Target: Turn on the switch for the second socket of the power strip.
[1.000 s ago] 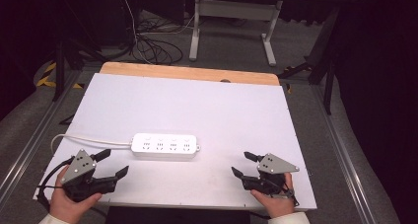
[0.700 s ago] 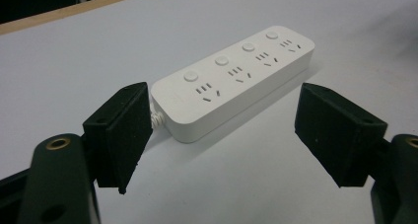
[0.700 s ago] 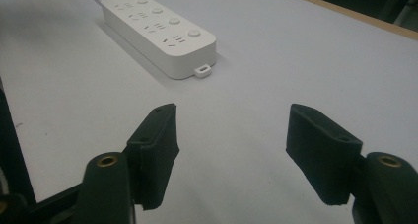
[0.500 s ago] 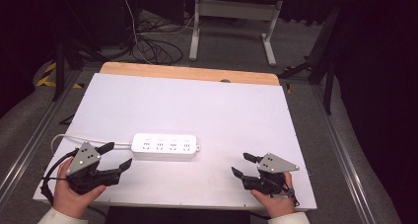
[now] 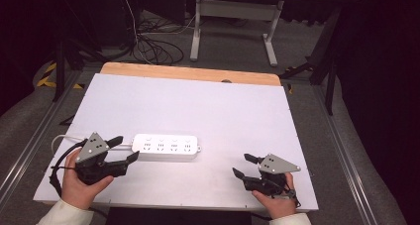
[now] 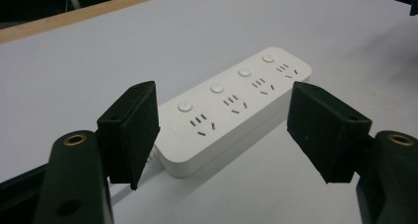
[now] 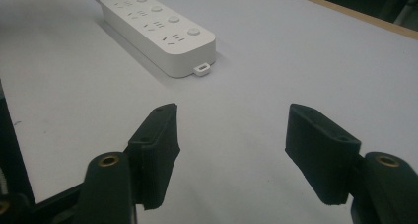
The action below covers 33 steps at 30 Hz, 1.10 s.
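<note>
A white power strip (image 5: 166, 147) with several sockets and round buttons lies on the white table (image 5: 198, 106), its cord running off to the left. My left gripper (image 5: 124, 149) is open right at the strip's left end, jaws spread to either side of that end. In the left gripper view the power strip (image 6: 231, 98) lies between and just beyond the two black jaws. My right gripper (image 5: 242, 165) rests open near the front right of the table, nothing between its jaws. The right gripper view has the power strip (image 7: 157, 29) farther off at upper left.
The white cord (image 5: 62, 138) loops off the strip's left end near my left hand. A wooden strip (image 5: 190, 73) borders the table's far edge. Black cables (image 5: 148, 41) and a desk frame (image 5: 233, 22) lie on the floor beyond.
My left gripper has moved right and slightly forward until its open jaws reach the strip's left end. The right gripper has stayed put.
</note>
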### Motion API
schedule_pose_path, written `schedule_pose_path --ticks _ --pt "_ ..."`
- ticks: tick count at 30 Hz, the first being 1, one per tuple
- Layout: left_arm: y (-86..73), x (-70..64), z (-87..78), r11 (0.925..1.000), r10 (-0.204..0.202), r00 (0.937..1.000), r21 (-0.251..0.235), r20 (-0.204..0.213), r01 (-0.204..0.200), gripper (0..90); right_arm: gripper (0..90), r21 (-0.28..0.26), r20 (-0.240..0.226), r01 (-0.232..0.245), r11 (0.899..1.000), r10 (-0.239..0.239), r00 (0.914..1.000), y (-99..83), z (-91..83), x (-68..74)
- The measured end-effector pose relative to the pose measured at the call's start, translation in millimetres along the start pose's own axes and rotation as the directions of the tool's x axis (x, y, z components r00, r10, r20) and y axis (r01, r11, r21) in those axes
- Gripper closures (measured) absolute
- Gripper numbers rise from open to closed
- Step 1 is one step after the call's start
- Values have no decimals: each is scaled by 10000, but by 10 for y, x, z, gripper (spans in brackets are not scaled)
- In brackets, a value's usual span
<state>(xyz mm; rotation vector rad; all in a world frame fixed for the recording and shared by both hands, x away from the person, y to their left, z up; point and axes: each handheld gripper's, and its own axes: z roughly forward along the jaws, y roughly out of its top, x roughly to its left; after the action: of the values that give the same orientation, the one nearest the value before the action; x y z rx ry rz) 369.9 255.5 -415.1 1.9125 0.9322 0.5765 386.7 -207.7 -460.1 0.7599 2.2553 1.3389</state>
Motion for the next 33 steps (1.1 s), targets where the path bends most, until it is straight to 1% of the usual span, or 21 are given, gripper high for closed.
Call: schedule_pose_path --ticks 3,4,6,7,8,10,12,15,18,20,26,29,31,32,33 --pt "38 3 41 10000 26 10000 -3 -24 -26 298 379 -17 -16 -12 10000 12 10000 -2 1 -1" --pt "49 3 56 10000 -32 10000 -19 42 32 300 379 -1 -9 1 10000 -1 10000 -2 1 -3" --pt "69 4 86 10000 -59 10000 -37 41 59 301 379 -1 -5 -6 10000 6 10000 -2 1 -3" --pt "79 8 100 10000 1 10000 -8 43 -1 302 379 -21 -22 -5 10000 5 10000 -2 1 -3" --pt "86 6 120 10000 -46 10000 29 82 46 302 378 -22 -25 -3 10000 3 10000 -2 1 -2" --pt "104 10 153 9998 80 9999 173 98 -82 302 378 -9 -17 4 10000 -4 10000 -2 -1 -2" --pt "118 2 187 9997 49 9999 235 164 -52 309 379 -17 -16 -1 10000 1 10000 -2 -3 -2" --pt "144 -1 233 9991 240 9997 348 83 -243 315 379 -30 -25 -1 10000 1 10000 -3 -1 -4" --pt "163 -18 290 9988 276 9996 400 74 -279 324 379 -32 -21 0 10000 0 10000 -3 -1 -5" --pt "178 -17 318 9982 380 9993 469 38 -381 330 379 -21 -15 7 10000 -7 10000 -3 -2 -4" --pt "215 -21 413 9981 278 9996 552 82 -282 346 380 -28 -7 41 10000 -41 10000 -6 0 -4" --pt "230 -20 465 9976 226 9997 655 131 -235 366 380 -36 13 36 10000 -36 10000 -8 2 -6" --pt "242 -10 497 9969 278 9996 728 90 -284 378 380 -7 23 18 10000 -18 10000 -9 2 -7" --pt "246 -11 515 9968 211 9997 762 154 -222 379 380 -3 21 17 10000 -17 10000 -9 2 -8" --pt "251 -9 532 9967 215 9997 778 131 -224 380 380 -1 28 20 10000 -20 10000 -10 2 -7"
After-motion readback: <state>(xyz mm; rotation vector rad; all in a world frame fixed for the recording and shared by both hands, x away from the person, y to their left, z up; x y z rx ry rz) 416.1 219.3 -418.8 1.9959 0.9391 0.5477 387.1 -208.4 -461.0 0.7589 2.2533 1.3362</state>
